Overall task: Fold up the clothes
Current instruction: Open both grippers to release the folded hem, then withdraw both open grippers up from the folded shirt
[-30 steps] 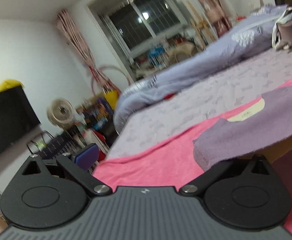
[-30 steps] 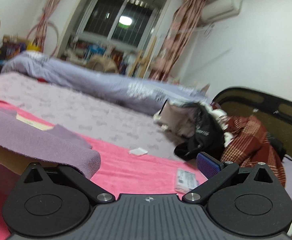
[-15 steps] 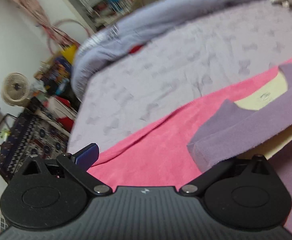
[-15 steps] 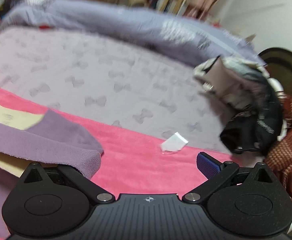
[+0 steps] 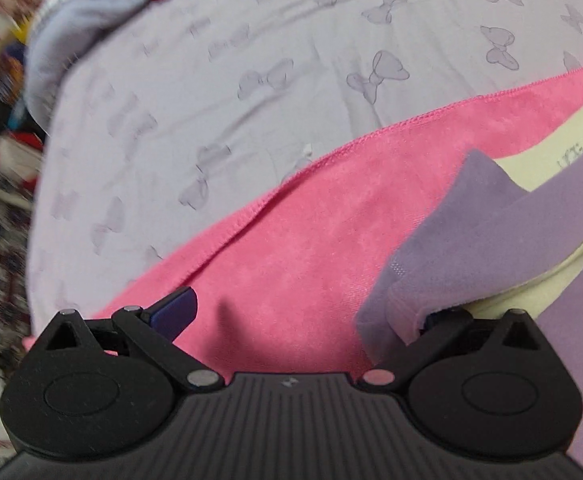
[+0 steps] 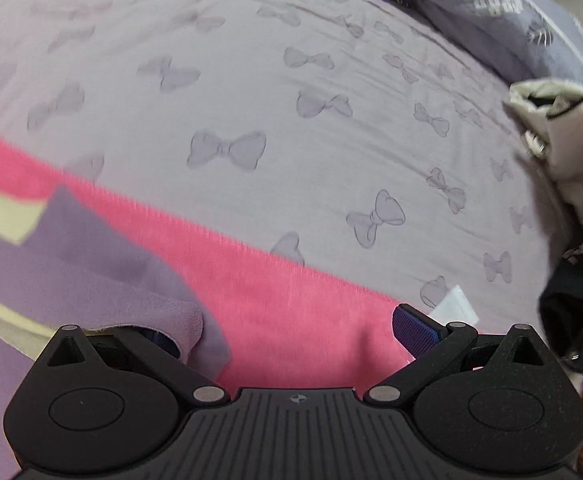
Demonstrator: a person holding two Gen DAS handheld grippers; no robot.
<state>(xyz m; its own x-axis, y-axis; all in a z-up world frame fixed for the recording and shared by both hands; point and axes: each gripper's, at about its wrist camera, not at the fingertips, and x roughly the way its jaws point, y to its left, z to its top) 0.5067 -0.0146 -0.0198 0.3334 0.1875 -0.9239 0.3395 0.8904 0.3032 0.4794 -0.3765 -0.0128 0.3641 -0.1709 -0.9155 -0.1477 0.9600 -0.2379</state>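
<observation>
- shirt (image 5: 471, 240) soft, light, floppy fleece on pink towel (image 5: 311, 240)
- left gripper (image 5: 307, 316) and right gripper (image 6: 287, 332) jaws spread, cloth draped over 1 finger each
- grip shoulder corners

Ahead of both grippers the sheet (image 6: 251, 92) lies bare and open; the duvet (image 5: 71, 12) bounds it at the far side; a paper scrap (image 6: 453, 306) lies near the towel (image 5: 291, 248) edge; a clothes heap (image 6: 571, 160) crowds the right.

wrist views, low, sharing pink blanket (image 5: 291, 248)
</observation>
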